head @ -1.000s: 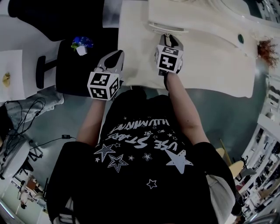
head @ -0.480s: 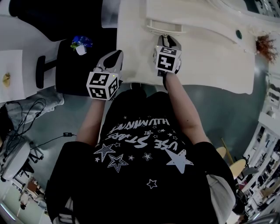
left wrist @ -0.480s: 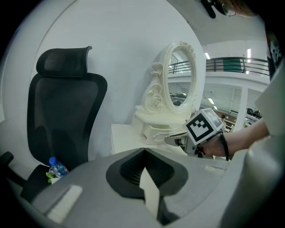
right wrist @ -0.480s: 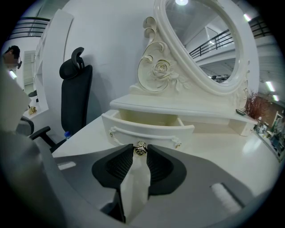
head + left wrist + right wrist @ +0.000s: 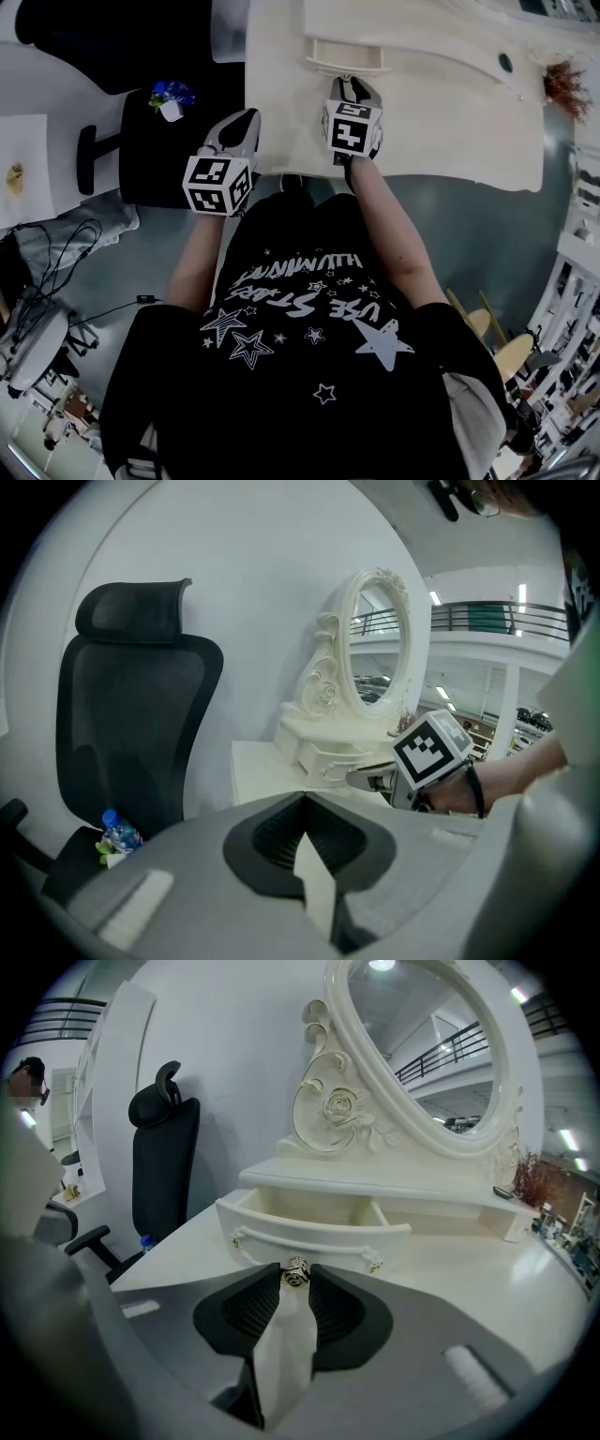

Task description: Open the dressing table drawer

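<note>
The drawer (image 5: 325,52) sits partly pulled out from the low cabinet at the back of the pale bench (image 5: 450,122), seen from the head view. The right claw (image 5: 352,84) is stretched over the bench with its tips against the middle of the drawer front. The left claw (image 5: 246,120) hangs off the bench's near left corner, beside a black chair (image 5: 155,155), apart from the drawer.

In the left gripper view, that claw's jaws are pressed together with nothing between them. Beyond them stand the chair with a small bottle (image 5: 114,829) on its seat, an ornate oval mirror (image 5: 380,639) on the bench, and the right claw's marker cube at the right.

In the right gripper view, the jaws are pinched on a small metal knob (image 5: 296,1272) at the centre of the curved drawer front. The drawer is open enough to show its pale inside and a divider. The mirror rises behind it, and the chair stands at the left past the bench edge.
</note>
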A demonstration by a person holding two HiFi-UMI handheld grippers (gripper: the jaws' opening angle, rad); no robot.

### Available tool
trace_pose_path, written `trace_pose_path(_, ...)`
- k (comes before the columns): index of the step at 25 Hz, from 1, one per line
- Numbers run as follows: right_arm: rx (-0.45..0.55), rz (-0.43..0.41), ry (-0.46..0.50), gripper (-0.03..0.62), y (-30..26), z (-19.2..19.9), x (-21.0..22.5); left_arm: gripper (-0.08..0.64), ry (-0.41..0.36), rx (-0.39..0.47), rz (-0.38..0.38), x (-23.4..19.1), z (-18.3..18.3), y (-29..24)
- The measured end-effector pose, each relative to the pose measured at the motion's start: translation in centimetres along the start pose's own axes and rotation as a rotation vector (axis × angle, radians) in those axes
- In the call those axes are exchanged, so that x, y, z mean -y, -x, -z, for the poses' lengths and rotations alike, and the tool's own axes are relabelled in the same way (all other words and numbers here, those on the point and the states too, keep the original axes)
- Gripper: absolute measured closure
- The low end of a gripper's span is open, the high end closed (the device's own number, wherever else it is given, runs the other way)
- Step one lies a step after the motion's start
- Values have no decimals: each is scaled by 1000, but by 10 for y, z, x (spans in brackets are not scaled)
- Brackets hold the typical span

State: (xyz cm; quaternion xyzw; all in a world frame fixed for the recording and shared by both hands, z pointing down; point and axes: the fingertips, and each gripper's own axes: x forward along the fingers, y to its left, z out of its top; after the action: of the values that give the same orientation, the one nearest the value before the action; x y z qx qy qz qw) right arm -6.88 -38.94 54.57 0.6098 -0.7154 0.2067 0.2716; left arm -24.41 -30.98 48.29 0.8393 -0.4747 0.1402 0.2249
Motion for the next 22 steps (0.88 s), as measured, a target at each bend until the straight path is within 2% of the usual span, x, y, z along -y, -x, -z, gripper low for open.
trace_pose_path(8,10,-8,10,456,1,-2,1,558,6,2,-11,-1,-1,0)
trace_pose_path(10,24,-15,14,408,4,-5,3,558,7,6,-15,2,-1,0)
trace_pose_path(12,32,-22,17,393,11,-6,6,558,9,12,-20,6,-2,1)
trace_pose_path(22,91,-39,22,379,52,-6,51,558,-7,67,-72,47,-20,6)
